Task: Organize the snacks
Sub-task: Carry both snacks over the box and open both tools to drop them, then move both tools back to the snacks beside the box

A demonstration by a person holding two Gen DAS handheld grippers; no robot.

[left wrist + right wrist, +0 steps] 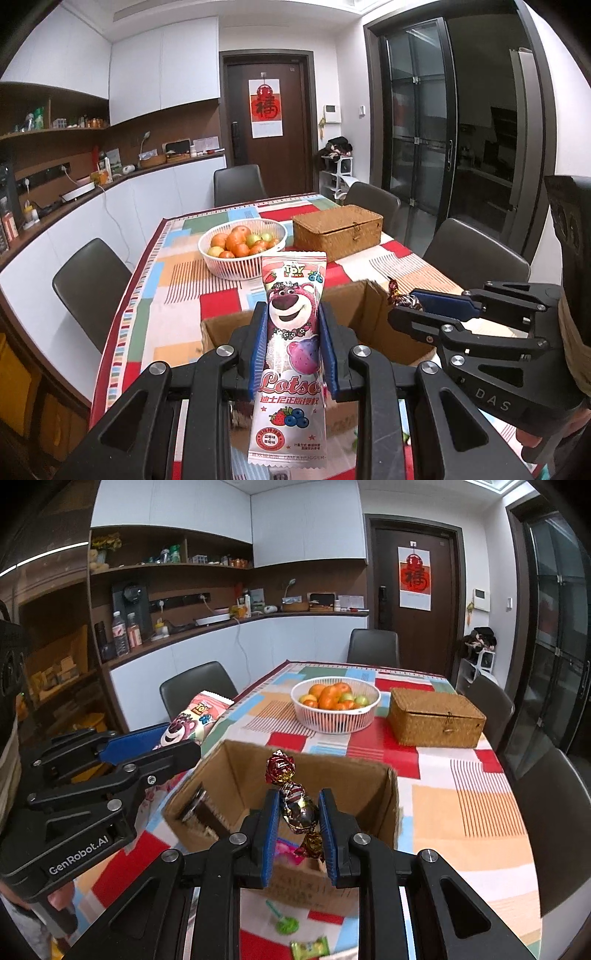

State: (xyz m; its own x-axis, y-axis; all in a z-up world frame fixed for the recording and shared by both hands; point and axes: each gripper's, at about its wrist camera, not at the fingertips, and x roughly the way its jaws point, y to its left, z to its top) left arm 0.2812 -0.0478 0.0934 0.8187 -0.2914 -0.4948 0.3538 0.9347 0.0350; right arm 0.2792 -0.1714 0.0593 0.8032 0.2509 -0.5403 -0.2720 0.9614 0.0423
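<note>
Lotso snack packet (291,354): stood upright at lower centre of the left wrist view, pinched at mid-length between the blue pads (258,354) of the left gripper (293,350), its top edge in front of the fruit basket.
Foil-wrapped candies (297,805): a twisted string of red and gold pieces, clenched by the right gripper (298,830) at lower centre of the right wrist view, its loose top end standing above the fingers.
Cardboard box (388,786): open-topped, directly beyond both grippers at mid-frame; something dark lay against its left inner wall, and pink wrapping showed low inside.
Loose sweets: a green lollipop (284,923) and a green-wrapped candy (310,947) lay on the tablecloth at the bottom of the right wrist view, outside the box.
Step in hand: judged to be the carry to the box, both loads held over or just short of its near rim.
Doing it well: each gripper would best clear the near wall, lower past the rim, then let go, one at a time so the two tools do not crowd each other; the tall packet may need tipping to lie flat.
Surroundings: white fruit basket (275,236) and closed wicker case (338,230) sat beyond the box on the patchwork tablecloth (162,295).
</note>
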